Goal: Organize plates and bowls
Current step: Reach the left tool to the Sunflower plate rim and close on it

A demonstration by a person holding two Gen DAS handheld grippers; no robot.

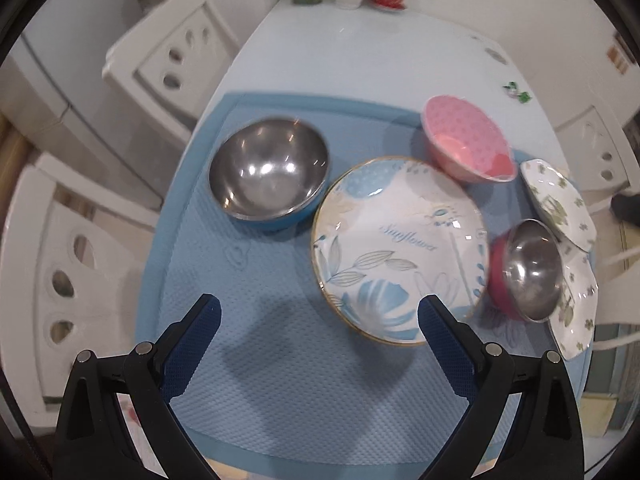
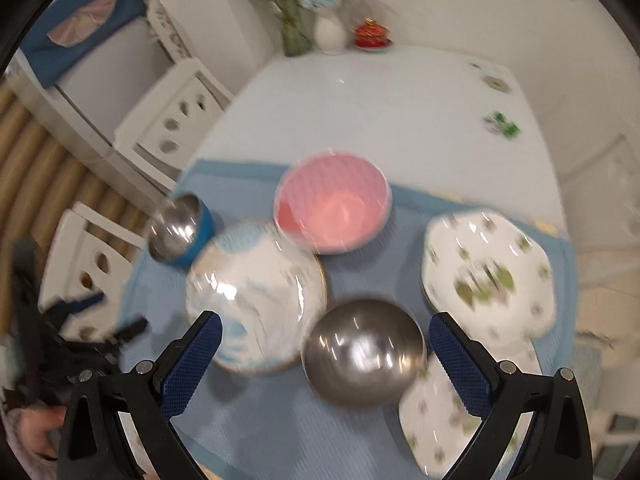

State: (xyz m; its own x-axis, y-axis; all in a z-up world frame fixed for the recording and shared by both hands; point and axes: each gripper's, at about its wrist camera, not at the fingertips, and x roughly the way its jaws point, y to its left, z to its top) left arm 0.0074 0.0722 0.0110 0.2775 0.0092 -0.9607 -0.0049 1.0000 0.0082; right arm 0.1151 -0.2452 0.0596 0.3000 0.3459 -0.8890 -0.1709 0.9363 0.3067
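Both tongs, left (image 1: 319,316) and right (image 2: 325,334), hang spread and empty; a round blue-leaf ceramic plate (image 1: 400,248) sits centre frame on the worktop's blue mat (image 1: 280,380).

pink dotted bowl (image 1: 468,144), blue-leaf plate (image 1: 400,248), blue mat (image 1: 280,380)

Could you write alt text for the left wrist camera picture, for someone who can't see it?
The open left gripper hovers above a blue mat holding a floral round plate, a blue-sided steel bowl, a pink bowl, a red-sided steel bowl and two white green-patterned plates.
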